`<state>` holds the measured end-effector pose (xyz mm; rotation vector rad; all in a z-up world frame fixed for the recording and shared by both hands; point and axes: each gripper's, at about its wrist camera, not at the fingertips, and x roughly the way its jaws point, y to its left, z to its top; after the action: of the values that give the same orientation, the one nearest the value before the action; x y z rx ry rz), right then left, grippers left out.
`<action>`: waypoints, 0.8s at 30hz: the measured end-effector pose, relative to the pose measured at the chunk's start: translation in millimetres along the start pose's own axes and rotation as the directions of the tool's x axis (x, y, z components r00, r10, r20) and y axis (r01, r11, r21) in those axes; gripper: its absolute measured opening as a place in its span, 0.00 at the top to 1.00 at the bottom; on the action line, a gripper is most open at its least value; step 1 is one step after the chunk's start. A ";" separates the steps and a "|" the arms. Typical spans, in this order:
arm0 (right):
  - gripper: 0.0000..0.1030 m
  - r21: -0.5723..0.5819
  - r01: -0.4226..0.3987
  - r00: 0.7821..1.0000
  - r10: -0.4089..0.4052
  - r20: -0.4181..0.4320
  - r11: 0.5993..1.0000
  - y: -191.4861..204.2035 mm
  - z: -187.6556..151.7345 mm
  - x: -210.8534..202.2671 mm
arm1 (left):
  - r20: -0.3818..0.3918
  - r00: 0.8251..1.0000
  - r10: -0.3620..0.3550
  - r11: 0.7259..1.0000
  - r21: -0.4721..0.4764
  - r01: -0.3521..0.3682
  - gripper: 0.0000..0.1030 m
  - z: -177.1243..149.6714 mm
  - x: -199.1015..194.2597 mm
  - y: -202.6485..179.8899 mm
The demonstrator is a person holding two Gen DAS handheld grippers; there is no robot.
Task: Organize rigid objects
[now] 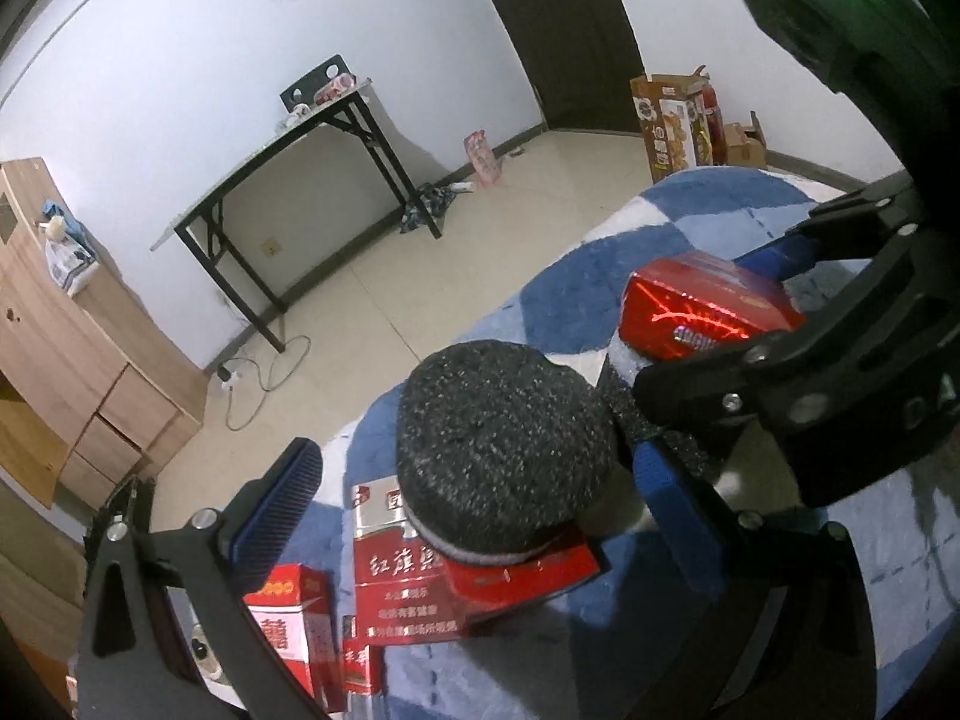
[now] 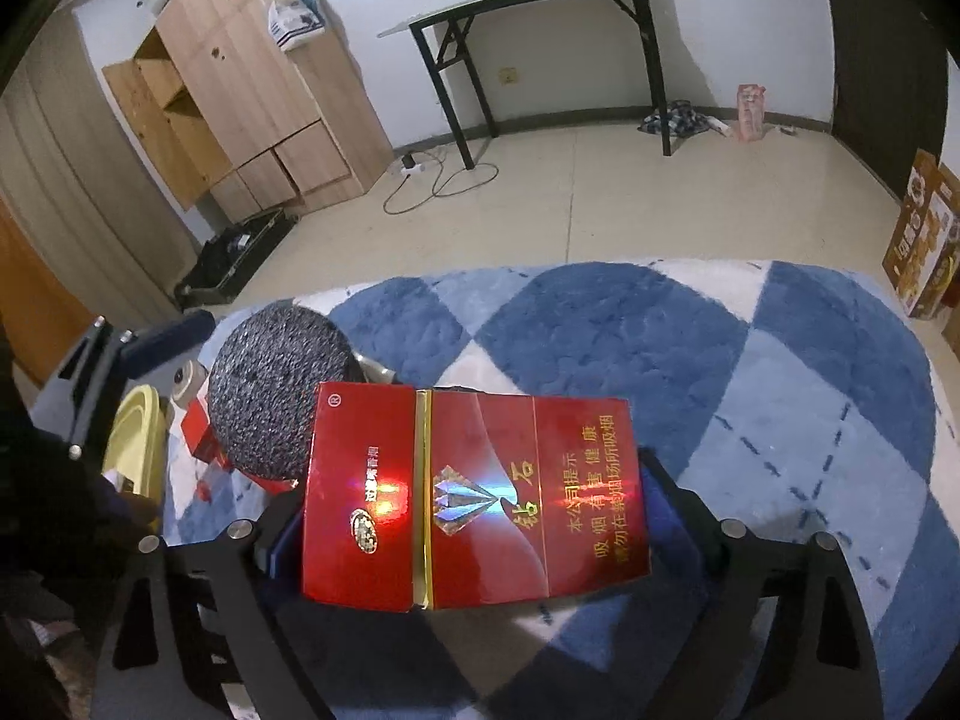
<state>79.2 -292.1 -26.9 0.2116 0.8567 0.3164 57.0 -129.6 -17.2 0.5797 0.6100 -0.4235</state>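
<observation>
The red box (image 2: 474, 498) lies crosswise between the right gripper (image 2: 474, 516) fingers, which stand wide at its two short ends, seemingly pinching it so it can be carried flat. Just beside it sits a dark speckled disc (image 1: 504, 450), resting on other red packs (image 1: 414, 576). The left gripper (image 1: 474, 504) is spread around that disc, not pressing it. To the right, the blue checked blanket (image 2: 750, 396) offers open room; its far edge drops to the floor.

Walls (image 2: 720, 18) were plain white; floor (image 2: 600, 204) was pale tile. Black folding table (image 2: 540, 6) stood against wall, w/ wood cabinet (image 2: 252, 90) at left. Dark door (image 1: 564, 42) sat at rm corner.
</observation>
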 end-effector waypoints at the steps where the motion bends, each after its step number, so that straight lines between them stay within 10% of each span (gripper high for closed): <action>1: 0.11 0.003 -0.005 1.000 0.005 -0.002 1.000 -1.0 -0.2 0.1 | -0.003 1.000 -0.015 1.000 -0.017 0.015 0.00 1.6 2.6 2.3; 6: 0.11 0.017 -0.020 1.000 0.020 -0.008 1.000 -4.5 -1.0 2.9 | -0.010 0.999 -0.034 0.995 -0.093 0.033 0.03 2.1 11.4 9.8; 9: 0.11 0.014 -0.034 0.999 0.034 -0.015 0.999 -4.3 -1.2 4.9 | 0.019 0.996 -0.090 0.983 -0.160 0.092 0.29 0.9 9.3 16.6; 14: 0.11 0.023 -0.043 0.999 0.043 -0.003 0.999 -5.4 0.6 6.4 | 0.068 0.995 -0.080 0.968 -0.235 0.094 0.29 -2.0 -1.6 27.5; 24: 0.11 0.030 -0.064 0.995 0.062 0.079 0.997 -4.4 2.2 -11.8 | 0.123 0.984 0.127 0.898 -0.435 -0.061 0.29 -71.7 -133.9 85.3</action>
<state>74.5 -300.6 -18.5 0.2801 0.7798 0.3509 -27.1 6.3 52.3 0.1505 0.5081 -0.2254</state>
